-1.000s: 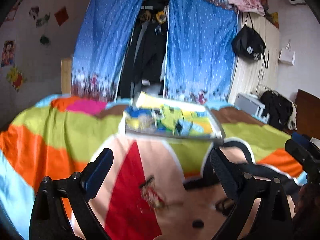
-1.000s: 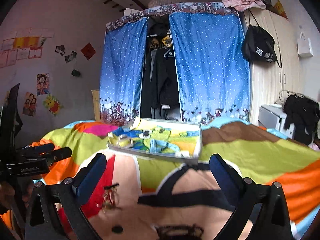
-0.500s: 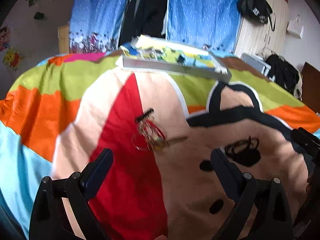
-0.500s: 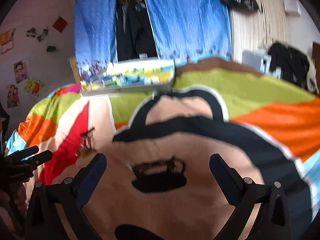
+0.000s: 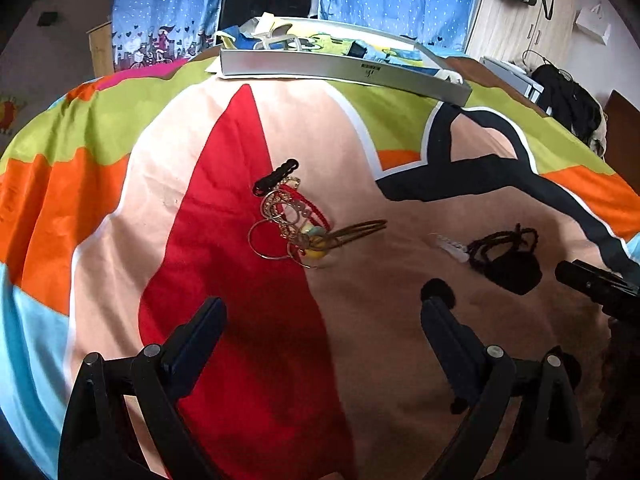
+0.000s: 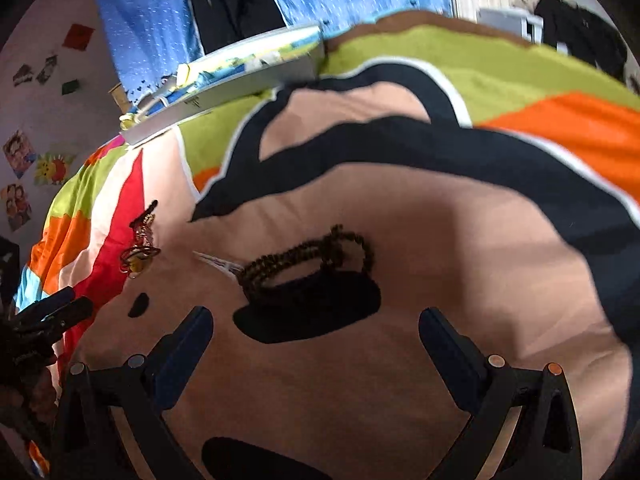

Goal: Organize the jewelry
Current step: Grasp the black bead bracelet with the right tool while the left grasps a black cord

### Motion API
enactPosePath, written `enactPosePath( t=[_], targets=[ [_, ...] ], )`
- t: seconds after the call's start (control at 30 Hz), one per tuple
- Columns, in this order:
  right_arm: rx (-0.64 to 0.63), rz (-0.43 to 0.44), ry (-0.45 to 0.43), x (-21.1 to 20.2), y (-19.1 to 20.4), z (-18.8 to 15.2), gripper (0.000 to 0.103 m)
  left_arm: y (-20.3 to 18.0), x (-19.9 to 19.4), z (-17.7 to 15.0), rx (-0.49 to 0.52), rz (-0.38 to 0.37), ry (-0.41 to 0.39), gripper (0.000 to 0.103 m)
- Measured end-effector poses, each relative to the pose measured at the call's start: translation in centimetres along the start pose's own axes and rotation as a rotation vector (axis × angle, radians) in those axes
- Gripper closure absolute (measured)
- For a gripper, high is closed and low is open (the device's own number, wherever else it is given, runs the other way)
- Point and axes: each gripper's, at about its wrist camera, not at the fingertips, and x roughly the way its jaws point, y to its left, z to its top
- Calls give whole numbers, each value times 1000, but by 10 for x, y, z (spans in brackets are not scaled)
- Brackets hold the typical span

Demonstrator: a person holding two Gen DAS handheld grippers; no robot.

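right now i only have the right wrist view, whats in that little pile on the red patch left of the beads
Observer: A tangle of a black clip, a red cord bracelet, thin gold hoops and a gold hair fork, all overlapping.
Operator: is the left gripper holding any of it
Observer: No. The left gripper is open with nothing between its fingers, short of the pile.
Operator: and the pale thing by the beads
Observer: A clear toothed clip, lying on the quilt just left of the black bead bracelet.
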Motion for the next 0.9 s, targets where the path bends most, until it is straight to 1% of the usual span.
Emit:
enactPosePath(
  t=[0.07,0.2,0.3,0.37,0.53,0.63,0.7,0.73,0.77,0.8,0.83,0.87,0.9],
  targets=[
    [8,11,11,7,-3,-1,0,3,3,2,30,5,-5,8],
    [-4,27,16,20,-4,1,0,1,11,2,132,14,-25,8],
    [-10,3,23,36,-4,2,0,-3,20,1,196,47,-23,8],
    [-12,4,11,42,-3,4,0,-4,27,1,213,56,-14,8],
    [-1,54,-45,47,-8,11,0,-3,38,5,226,55,-8,8],
    [9,40,-56,50,-7,15,0,-2,37,9,245,72,-40,8],
    [0,49,-69,49,-5,15,0,-5,35,12,260,74,-64,8],
    [-3,56,-69,51,-4,16,7,-6,35,13,271,77,-78,8],
    [-6,62,-68,52,-4,16,17,-8,35,15,286,80,-89,8],
    [-6,62,-70,52,-4,16,22,-10,35,17,303,81,-96,9],
    [-5,59,-73,53,-4,17,32,-12,36,19,317,74,-97,10],
    [-3,60,-70,54,-5,17,41,-15,37,21,332,60,-97,17],
    [0,65,-63,56,-5,17,45,-18,40,22,354,48,-93,24]
  ],
)
